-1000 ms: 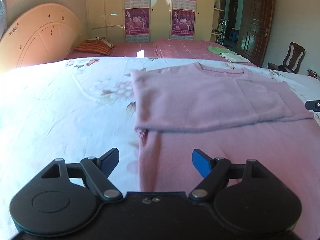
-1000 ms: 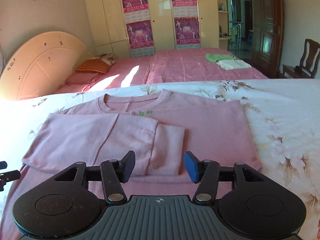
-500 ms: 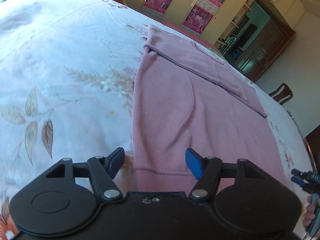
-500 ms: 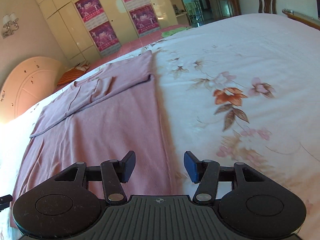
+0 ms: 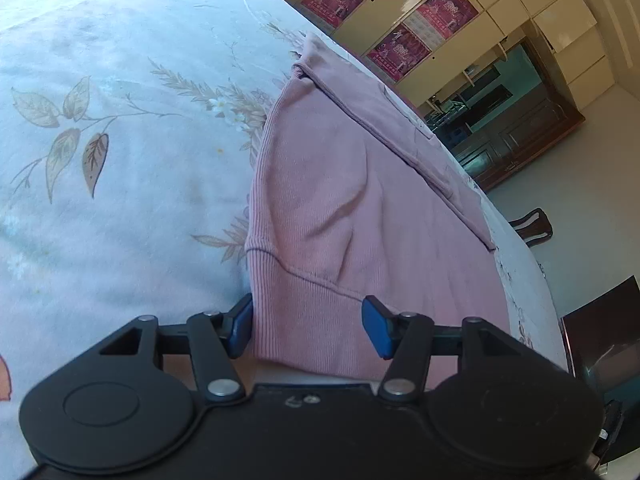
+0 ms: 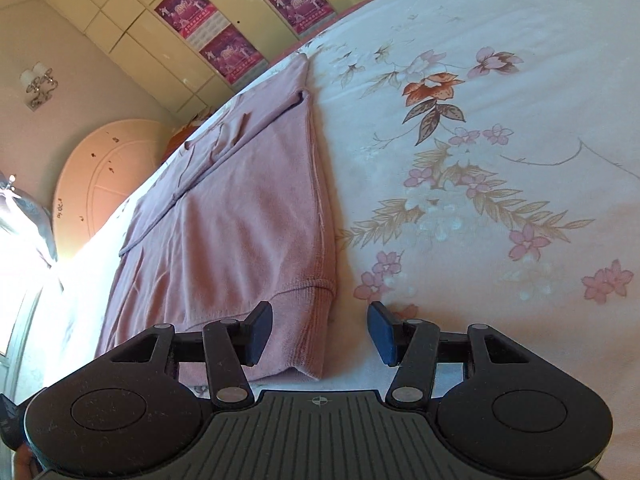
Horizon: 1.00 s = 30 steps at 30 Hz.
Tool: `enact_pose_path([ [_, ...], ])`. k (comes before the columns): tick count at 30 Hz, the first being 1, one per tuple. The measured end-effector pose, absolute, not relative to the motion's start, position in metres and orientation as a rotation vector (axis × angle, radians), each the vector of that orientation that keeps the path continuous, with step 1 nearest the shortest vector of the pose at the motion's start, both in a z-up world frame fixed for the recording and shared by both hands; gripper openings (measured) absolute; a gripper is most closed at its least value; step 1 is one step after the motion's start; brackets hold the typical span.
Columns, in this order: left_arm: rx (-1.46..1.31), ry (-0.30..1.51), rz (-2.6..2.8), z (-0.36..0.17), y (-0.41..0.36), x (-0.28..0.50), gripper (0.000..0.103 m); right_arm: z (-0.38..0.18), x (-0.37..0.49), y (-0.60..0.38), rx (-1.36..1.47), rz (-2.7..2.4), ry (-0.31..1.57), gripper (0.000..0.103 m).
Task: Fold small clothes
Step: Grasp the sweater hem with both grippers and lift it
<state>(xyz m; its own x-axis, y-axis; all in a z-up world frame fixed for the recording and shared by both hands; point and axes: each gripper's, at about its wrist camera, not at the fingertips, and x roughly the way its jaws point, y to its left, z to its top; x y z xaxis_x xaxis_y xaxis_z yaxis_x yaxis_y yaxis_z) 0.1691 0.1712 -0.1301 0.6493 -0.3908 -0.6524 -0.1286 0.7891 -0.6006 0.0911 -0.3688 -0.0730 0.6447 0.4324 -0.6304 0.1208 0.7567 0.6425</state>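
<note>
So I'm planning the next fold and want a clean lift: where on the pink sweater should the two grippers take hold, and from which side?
Grip the pink sweater by its ribbed hem band, one bottom corner each, coming in from the hem side. The left gripper and right gripper, both open, already straddle those corners. The band looks thick and lies at the near edge of the floral bedspread, so it likely pinches easily.

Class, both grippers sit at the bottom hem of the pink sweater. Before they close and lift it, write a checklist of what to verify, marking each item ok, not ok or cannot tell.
1. Left gripper jaws open: ok.
2. Right gripper jaws open: ok.
3. Left hem corner between the left jaws: ok.
4. Right hem corner between the right jaws: ok, though off-centre, near one pad.
5. Sleeves of the pink sweater folded across the chest: ok.
6. Both fabric layers will be caught: cannot tell.
</note>
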Motion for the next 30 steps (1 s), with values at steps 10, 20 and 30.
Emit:
enact_pose_path([
  [10, -0.630, 0.871, -0.181, -0.134, 0.165, 0.191, 0.037, -0.072, 0.115, -0.355, 0.690, 0.328, 0.904, 0.026],
  [20, -0.618, 0.836, -0.128, -0.134, 0.163, 0.186, 0.004, -0.073, 0.116, -0.348, 0.601, 0.309, 0.937, 0.008],
  [30, -0.695, 0.810, -0.086, -0.147, 0.177, 0.171, 0.005, -0.078, 0.110, -0.338, 0.483, 0.310, 0.957, 0.007],
])
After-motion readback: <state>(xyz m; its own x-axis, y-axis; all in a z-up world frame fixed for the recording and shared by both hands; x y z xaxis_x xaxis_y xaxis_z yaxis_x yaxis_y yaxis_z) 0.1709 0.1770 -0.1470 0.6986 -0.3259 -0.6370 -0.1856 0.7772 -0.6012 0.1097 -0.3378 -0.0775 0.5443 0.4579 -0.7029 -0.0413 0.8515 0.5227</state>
